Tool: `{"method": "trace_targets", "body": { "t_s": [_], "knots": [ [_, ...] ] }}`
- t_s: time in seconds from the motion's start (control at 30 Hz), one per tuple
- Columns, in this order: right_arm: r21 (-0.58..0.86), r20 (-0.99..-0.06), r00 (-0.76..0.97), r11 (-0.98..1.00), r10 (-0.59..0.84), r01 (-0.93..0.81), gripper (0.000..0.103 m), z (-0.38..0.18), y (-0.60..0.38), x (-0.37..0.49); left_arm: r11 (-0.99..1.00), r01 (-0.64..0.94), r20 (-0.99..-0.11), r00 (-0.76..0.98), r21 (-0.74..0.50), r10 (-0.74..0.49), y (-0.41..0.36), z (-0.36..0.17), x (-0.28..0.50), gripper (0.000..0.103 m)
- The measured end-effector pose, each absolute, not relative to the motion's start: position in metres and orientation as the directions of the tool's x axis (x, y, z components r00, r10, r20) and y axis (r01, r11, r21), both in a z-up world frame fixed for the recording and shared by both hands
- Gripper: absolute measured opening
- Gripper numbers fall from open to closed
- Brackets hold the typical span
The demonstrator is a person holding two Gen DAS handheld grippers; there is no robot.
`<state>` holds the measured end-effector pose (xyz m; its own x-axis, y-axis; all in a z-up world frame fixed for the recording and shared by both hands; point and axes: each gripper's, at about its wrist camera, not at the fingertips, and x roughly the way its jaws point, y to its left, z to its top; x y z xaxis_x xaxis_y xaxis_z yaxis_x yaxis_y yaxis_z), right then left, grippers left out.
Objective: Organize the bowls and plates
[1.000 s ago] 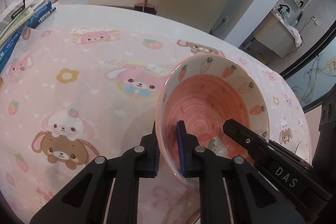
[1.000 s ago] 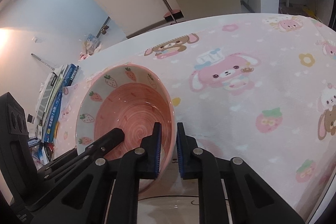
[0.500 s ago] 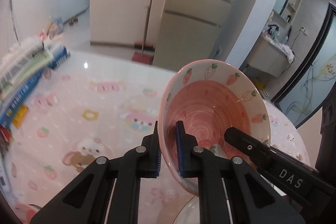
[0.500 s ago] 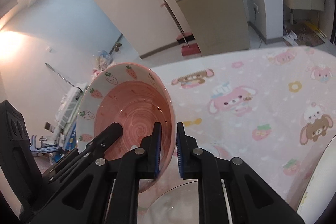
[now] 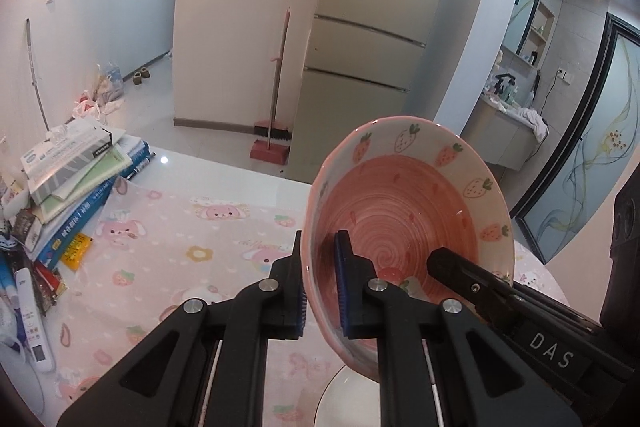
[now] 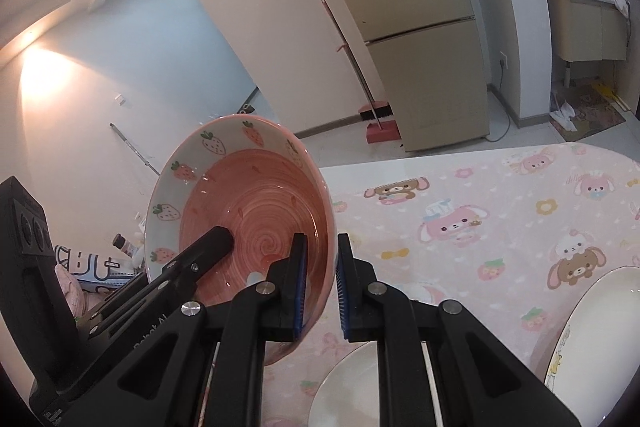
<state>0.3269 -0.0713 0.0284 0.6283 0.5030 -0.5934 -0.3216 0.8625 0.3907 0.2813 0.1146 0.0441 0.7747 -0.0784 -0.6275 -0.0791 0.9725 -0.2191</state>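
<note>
Glossy glazed ceramic bowl (image 5: 408,223); matt printed cloth tablecloth (image 5: 172,259).

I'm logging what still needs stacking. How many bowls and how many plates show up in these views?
Bowls: 1, the pink strawberry bowl gripped by the left gripper and right gripper.
Plates: 2, the near white plate and the side white plate.
Total: 3

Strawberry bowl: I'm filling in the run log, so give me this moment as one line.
strawberry bowl: airborne, tilted | left gripper: on rim | right gripper: on opposite rim | white plate: on table, below
</note>
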Motion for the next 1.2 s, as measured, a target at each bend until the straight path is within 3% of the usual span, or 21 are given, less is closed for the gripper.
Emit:
{"method": "trace_targets", "body": {
  "t_s": [0.6, 1.2],
  "knots": [
    [0.383, -0.491, 0.67, 0.829, 0.557, -0.408, 0.016, 0.089, -0.067, 0.247, 0.982, -0.058, -0.508, 0.86, -0.18, -0.042, 0.121, 0.108, 0.213, 0.01],
    [0.321, -0.54, 0.598, 0.801, 0.593, -0.505, 0.017, 0.086, -0.016, 0.169, 0.967, -0.099, -0.472, 0.881, -0.233, -0.024, 0.172, 0.095, 0.127, 0.01]
  ]
}}
